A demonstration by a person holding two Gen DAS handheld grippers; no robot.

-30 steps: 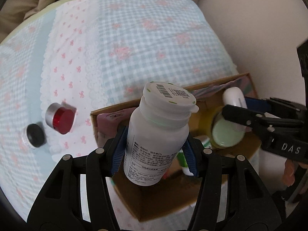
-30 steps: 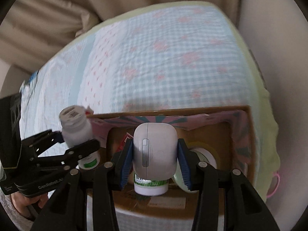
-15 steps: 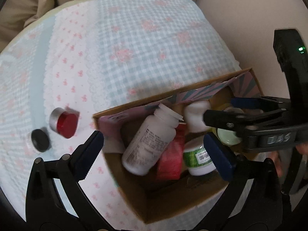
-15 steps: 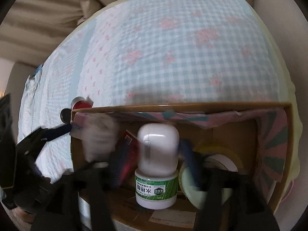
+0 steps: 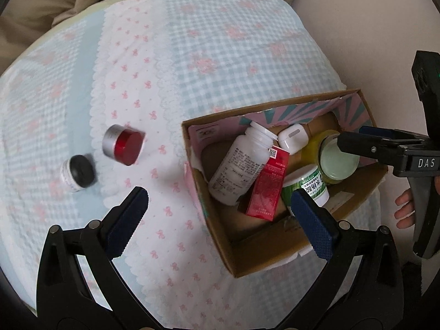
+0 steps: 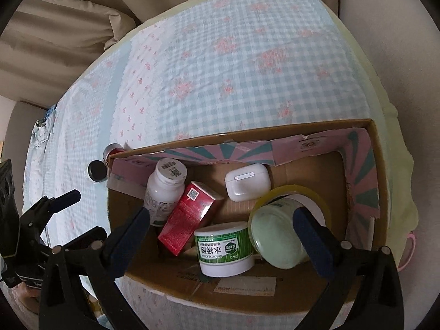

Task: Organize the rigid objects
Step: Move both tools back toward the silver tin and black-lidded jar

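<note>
A cardboard box sits on the checked bedspread. In it lie a white pill bottle, a red carton, a white earbud case, a green-labelled jar and a pale green jar. A red-capped jar and a black-capped jar lie left of the box. My left gripper is open and empty at the box's near left corner. My right gripper is open and empty over the box.
The bed's right edge runs just past the box. A beige cushion lies at the far side. A yellow tape roll rings the pale green jar. My right gripper also shows at the right of the left wrist view.
My left gripper opened and let the white pill bottle drop into the box. My right gripper opened and let the earbud case fall in. Both grippers pulled back.
</note>
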